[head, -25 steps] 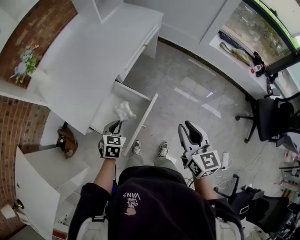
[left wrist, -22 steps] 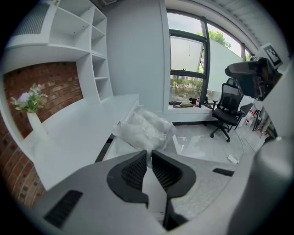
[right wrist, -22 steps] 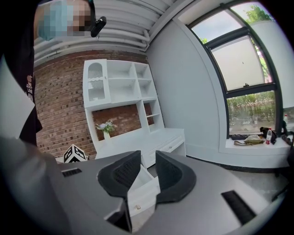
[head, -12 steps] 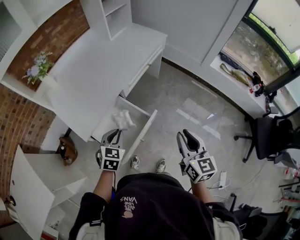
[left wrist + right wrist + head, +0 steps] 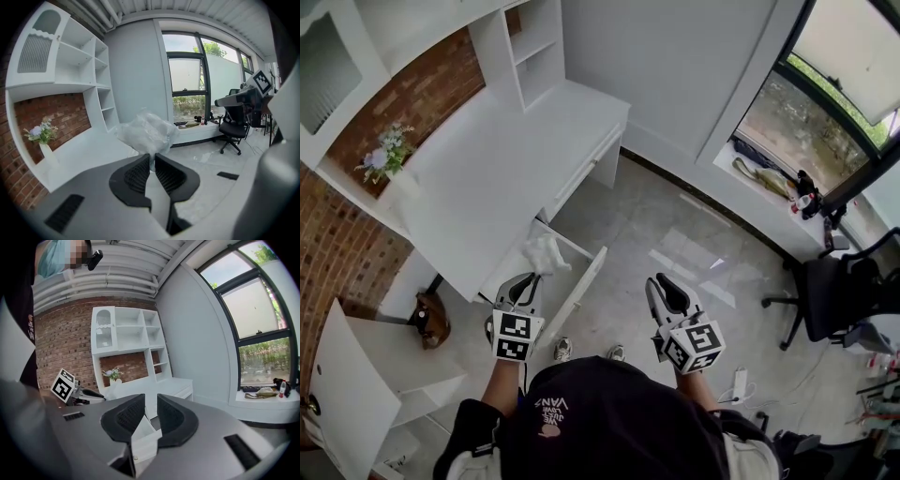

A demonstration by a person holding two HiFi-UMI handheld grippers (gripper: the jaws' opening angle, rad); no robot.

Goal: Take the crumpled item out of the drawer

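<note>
Grey floor tiles point(image 5: 675, 216) fill the middle of the head view. At the upper left runs a white desk point(image 5: 487, 169), with a white shelf unit point(image 5: 530, 47) rising from its far end and a brick wall point(image 5: 422, 94) behind it. A window point(image 5: 825, 103) takes up the upper right, and below it, at the right edge, stands a black office chair point(image 5: 834, 291).

Just left of centre, the drawer point(image 5: 579, 291) is pulled out from the desk front.

The left gripper point(image 5: 531, 281) sits low and left of centre, clenched on the crumpled item point(image 5: 544, 253). In the left gripper view the ribbed pads point(image 5: 139, 174) pinch a fold of this pale, translucent wad point(image 5: 147, 133), which stands up above the jaws in mid-air against the grey wall and the desk top. From the head camera it shows over the far end of the open drawer.

The right gripper point(image 5: 662, 285) is low and right of centre, over bare floor, well apart from the left one. Its jaws are closing with nothing between them. In its own view only the distant drawer point(image 5: 143, 427) shows through the gap.

A small bunch of flowers point(image 5: 386, 155) stands at the desk's left edge.
</note>
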